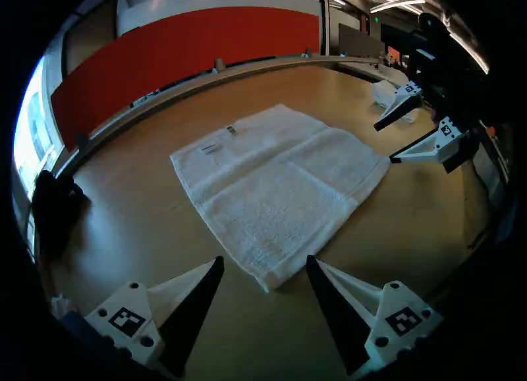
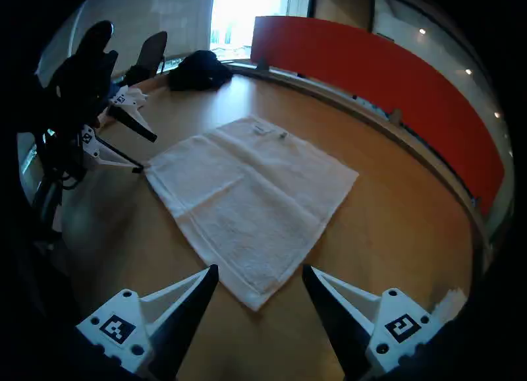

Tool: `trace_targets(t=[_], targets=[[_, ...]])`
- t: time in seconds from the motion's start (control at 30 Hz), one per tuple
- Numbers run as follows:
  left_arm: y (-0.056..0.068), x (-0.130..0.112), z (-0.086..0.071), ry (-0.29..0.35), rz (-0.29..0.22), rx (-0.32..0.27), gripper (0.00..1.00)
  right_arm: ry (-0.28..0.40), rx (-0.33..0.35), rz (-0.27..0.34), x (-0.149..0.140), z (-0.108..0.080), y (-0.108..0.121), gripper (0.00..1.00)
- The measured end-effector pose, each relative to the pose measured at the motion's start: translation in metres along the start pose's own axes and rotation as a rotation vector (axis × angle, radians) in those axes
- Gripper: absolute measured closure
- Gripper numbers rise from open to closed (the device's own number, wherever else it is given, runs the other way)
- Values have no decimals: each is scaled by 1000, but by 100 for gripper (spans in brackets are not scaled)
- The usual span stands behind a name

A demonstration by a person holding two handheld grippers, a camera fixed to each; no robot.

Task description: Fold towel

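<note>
A white towel [image 1: 280, 183] [image 2: 250, 196] lies flat on the wooden table [image 1: 132, 229] [image 2: 395, 223], one layer folded over part of it and a small tag near its far edge. My left gripper [image 1: 263, 259] is open, low over the table, with the towel's near corner lying between its fingers. My right gripper [image 2: 259, 269] is open too, and the opposite corner sits between its fingers. Each gripper appears in the other's view, held by a hand at the towel's far corner: the right gripper [image 1: 383, 144] and the left gripper [image 2: 149, 154].
A red panel [image 1: 191, 51] [image 2: 395, 84] runs along the table's far edge. A black bag [image 1: 56, 203] [image 2: 197, 71] sits on the table beside the towel. Another white cloth [image 1: 388, 94] lies behind the right gripper. Chairs [image 2: 155, 51] stand past the table.
</note>
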State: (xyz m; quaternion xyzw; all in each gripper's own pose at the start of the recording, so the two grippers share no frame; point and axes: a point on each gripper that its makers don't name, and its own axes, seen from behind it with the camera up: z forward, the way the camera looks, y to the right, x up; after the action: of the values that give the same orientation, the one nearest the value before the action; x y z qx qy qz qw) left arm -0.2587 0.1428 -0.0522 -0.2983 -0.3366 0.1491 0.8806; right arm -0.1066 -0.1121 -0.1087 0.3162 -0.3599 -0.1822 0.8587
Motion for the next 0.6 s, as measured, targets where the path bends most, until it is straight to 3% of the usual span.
trace_targets(t=[0.27, 0.6], targets=[[4, -14, 9, -59, -9, -18, 8, -41, 17, 7, -16, 6, 1, 4], [5, -19, 12, -86, -25, -35, 9, -76, 49, 16, -27, 8, 0, 19]])
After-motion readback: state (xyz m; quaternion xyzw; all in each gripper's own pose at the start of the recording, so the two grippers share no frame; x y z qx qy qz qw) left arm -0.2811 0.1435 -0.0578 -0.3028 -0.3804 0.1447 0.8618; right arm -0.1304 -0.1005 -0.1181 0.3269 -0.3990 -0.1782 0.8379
